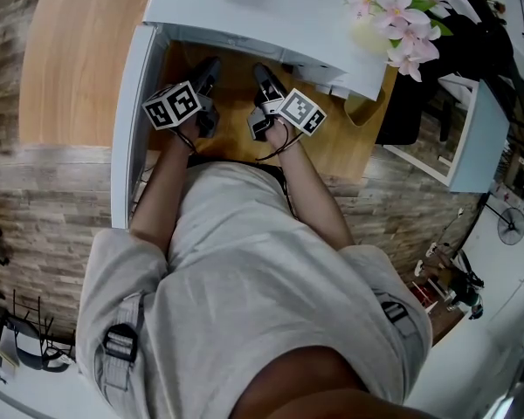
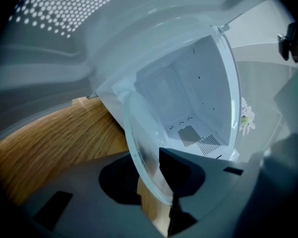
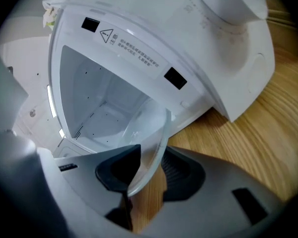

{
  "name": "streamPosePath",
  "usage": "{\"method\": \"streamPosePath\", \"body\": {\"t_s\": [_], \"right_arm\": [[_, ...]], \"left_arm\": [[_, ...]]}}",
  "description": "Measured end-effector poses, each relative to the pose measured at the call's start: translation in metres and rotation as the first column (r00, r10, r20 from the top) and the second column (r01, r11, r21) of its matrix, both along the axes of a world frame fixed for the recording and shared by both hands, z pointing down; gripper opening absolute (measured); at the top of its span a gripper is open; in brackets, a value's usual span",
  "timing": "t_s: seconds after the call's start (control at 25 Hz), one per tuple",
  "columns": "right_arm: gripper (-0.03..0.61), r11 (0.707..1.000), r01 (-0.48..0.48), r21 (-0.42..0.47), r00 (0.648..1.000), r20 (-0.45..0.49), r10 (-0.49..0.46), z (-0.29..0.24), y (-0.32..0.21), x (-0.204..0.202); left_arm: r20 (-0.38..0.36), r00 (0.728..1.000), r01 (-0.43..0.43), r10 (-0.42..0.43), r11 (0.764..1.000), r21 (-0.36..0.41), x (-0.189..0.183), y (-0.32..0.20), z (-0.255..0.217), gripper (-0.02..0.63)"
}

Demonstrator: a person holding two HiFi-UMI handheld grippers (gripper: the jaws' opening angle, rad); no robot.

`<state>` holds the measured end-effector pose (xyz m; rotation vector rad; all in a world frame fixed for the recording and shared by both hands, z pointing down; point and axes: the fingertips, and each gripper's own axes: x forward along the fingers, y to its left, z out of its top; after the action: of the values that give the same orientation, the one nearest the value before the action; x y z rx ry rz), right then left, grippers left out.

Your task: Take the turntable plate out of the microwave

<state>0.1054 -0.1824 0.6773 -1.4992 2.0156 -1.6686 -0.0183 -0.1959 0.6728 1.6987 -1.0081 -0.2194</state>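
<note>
**Plate gripped at both rims, at the microwave's mouth**

The grey jaws of my left hand-held gripper [image 2: 149, 172] fill the foreground. They are narrowed onto the rim of the clear glass turntable plate [image 2: 141, 143], with a dark pad on either face. My right hand-held gripper [image 3: 156, 163] clamps the opposite rim the same way. The plate hangs between the two, above the wooden worktop [image 3: 258, 133], right at the open cavity of the white microwave [image 3: 139, 38]. I cannot tell whether its far edge is quite out of the opening. The door [image 1: 127, 120] stands swung open on my left. Pink flowers [image 1: 400, 16] show near the microwave's right corner.
</note>
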Motion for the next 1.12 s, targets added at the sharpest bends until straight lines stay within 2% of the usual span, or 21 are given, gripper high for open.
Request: {"method": "streamPosePath", "body": {"t_s": [0.2,0.36,0.52,0.64,0.72,0.8,0.92,1.04,1.12], "right_arm": [[0.141,1.000,0.004,-0.006,1.000,0.005,-0.004,-0.002,0.003,-0.001],[0.149,1.000,0.019,0.008,1.000,0.013,-0.019,-0.001,0.009,-0.001],[0.220,0.999,0.019,0.026,0.999,0.042,-0.020,0.002,0.003,-0.005],[0.230,0.999,0.015,0.038,0.998,0.065,-0.017,0.003,-0.007,-0.010],[0.216,0.999,0.013,0.043,0.997,0.071,-0.016,0.003,-0.013,-0.014],[0.164,0.999,0.012,0.050,0.997,0.076,-0.016,0.002,-0.015,-0.015],[0.133,0.997,0.006,0.071,0.995,0.102,-0.013,-0.002,-0.014,-0.015],[0.092,0.996,0.000,0.084,0.991,0.130,-0.011,-0.007,-0.011,-0.015],[0.087,0.997,-0.013,0.072,0.988,0.156,0.002,-0.007,-0.008,-0.017]], "left_arm": [[0.008,1.000,-0.005,0.005,1.000,0.000,-0.001,0.005,-0.001,0.109],[-0.022,1.000,-0.006,0.006,1.000,0.005,0.000,0.012,-0.005,0.103],[-0.034,0.999,-0.003,0.003,1.000,0.003,0.001,0.018,-0.006,0.100],[-0.033,0.999,-0.008,0.008,1.000,-0.007,0.002,0.023,-0.004,0.099],[-0.034,0.999,-0.011,0.011,1.000,-0.010,0.004,0.024,-0.004,0.100],[-0.034,0.999,-0.013,0.013,1.000,-0.008,0.005,0.025,-0.004,0.100],[-0.024,1.000,-0.015,0.015,1.000,-0.016,0.004,0.026,-0.001,0.107],[-0.016,1.000,0.000,0.000,1.000,-0.012,0.002,0.021,0.001,0.151],[-0.057,0.998,0.030,-0.030,1.000,-0.008,0.002,0.016,-0.001,0.184]]}}
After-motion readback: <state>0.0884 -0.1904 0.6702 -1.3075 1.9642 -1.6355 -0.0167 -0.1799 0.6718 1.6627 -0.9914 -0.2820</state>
